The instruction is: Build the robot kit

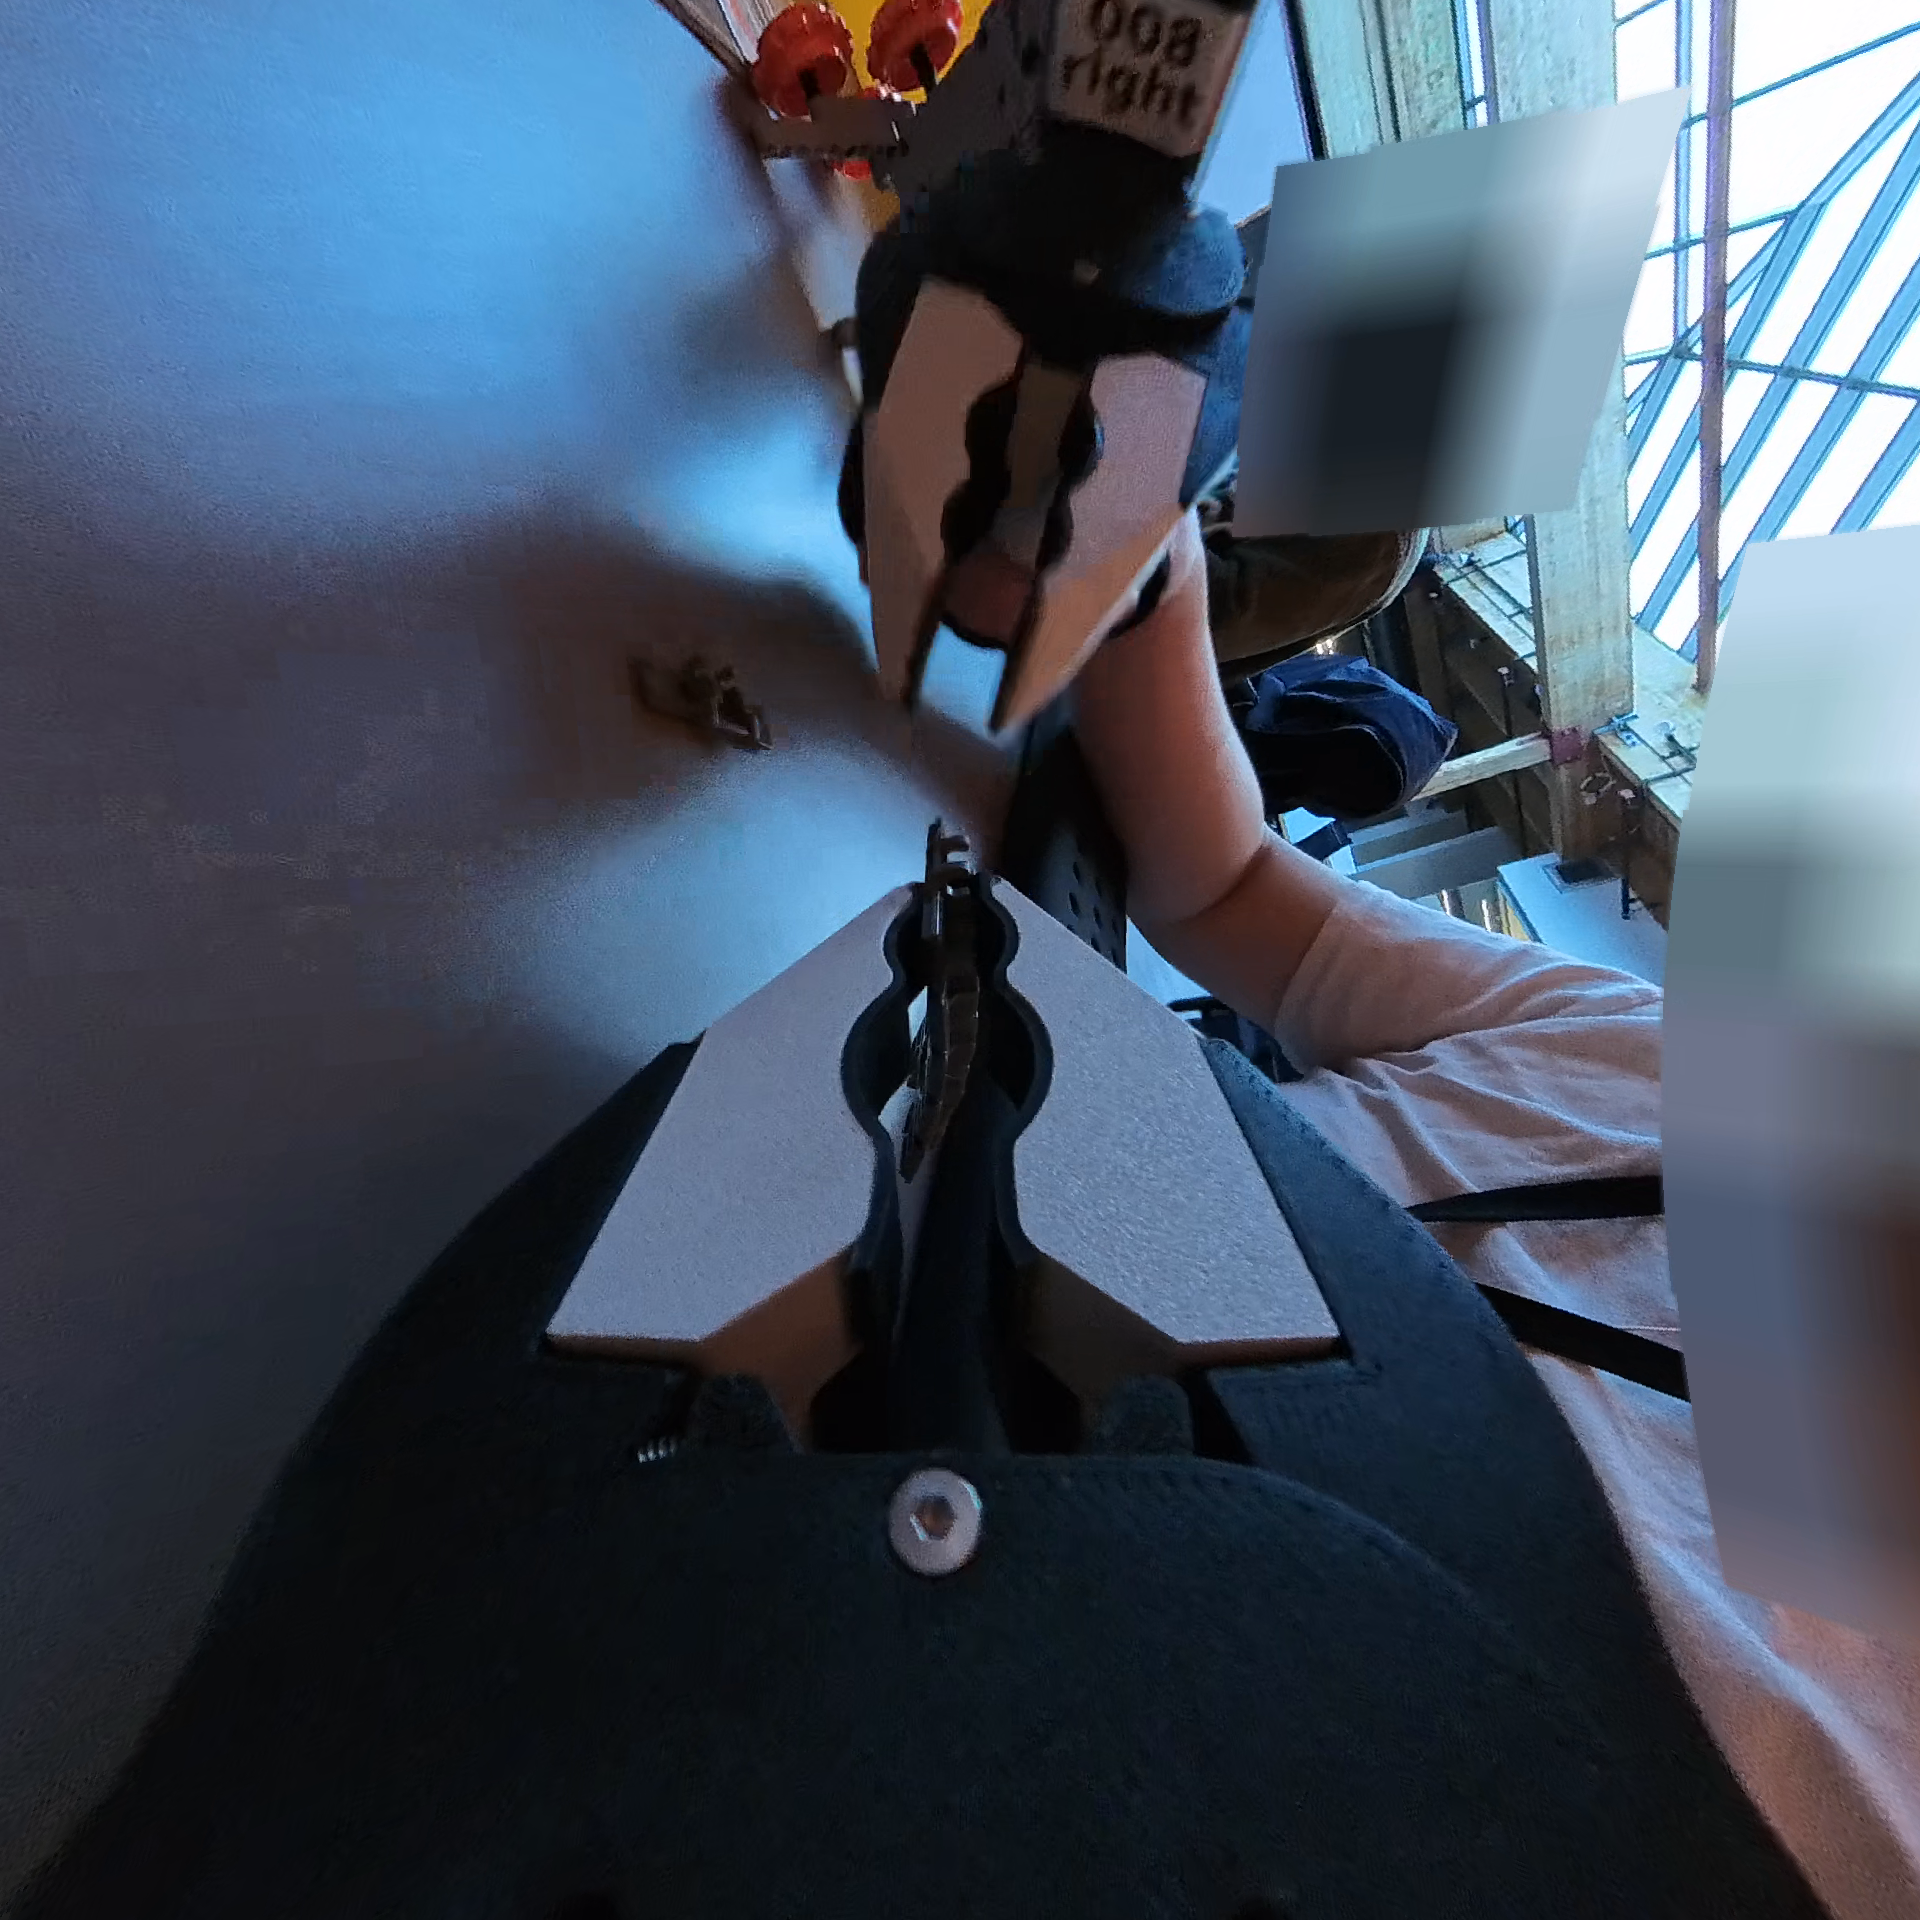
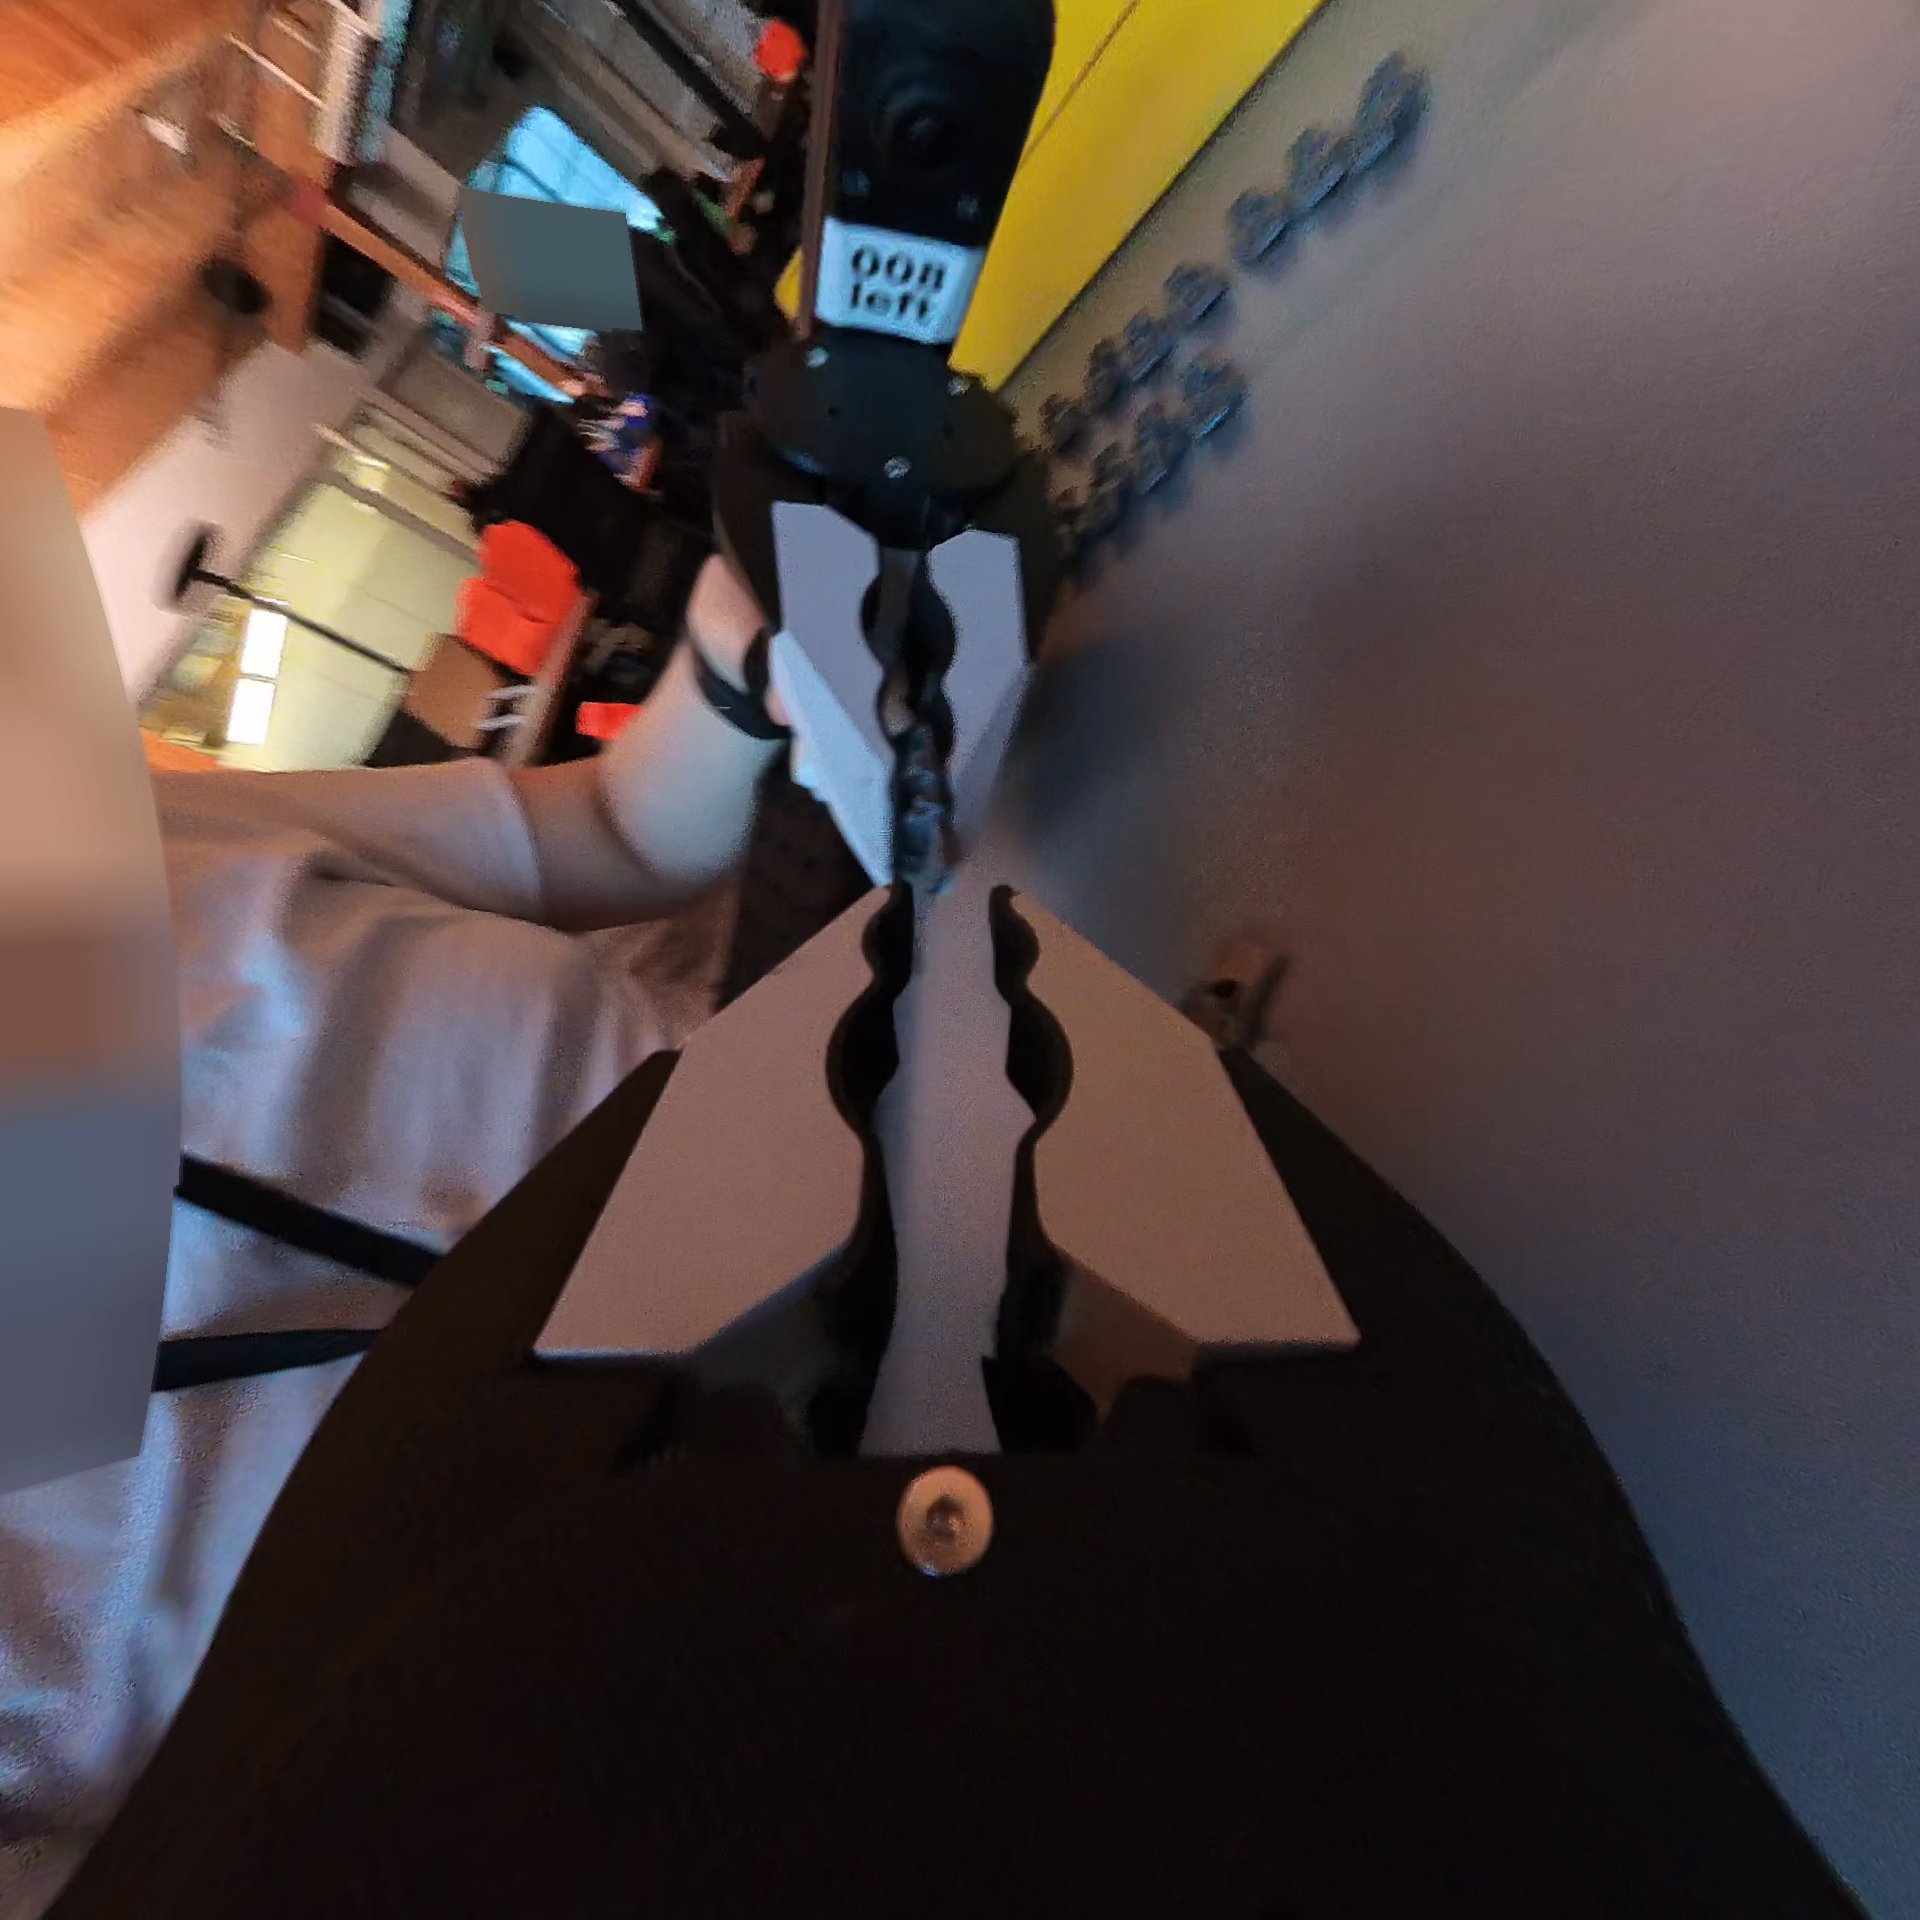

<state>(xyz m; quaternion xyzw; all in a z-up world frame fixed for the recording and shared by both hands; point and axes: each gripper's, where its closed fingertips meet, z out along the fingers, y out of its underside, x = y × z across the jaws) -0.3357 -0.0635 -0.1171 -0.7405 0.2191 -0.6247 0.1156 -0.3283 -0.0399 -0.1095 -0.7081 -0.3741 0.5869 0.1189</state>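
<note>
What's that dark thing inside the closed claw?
The left gripper pinches a dark, toothed chain-like strip, edge-on between its pale fingers. One end pokes past the tips. How far it runs back toward the base is hidden.

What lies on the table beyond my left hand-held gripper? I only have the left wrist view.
Observer: Rows of small grey parts lie on the table, beside a yellow board.
Operator: Is anything deep inside the right hand-held gripper?
Observer: No. The right hand-held gripper is open, and its whole gap is bare.
Operator: Where is my piece relative to it?
Observer: The dark ridged piece, clamped in the left hand-held gripper, ends right at those open tips. I cannot tell whether they touch.
</note>
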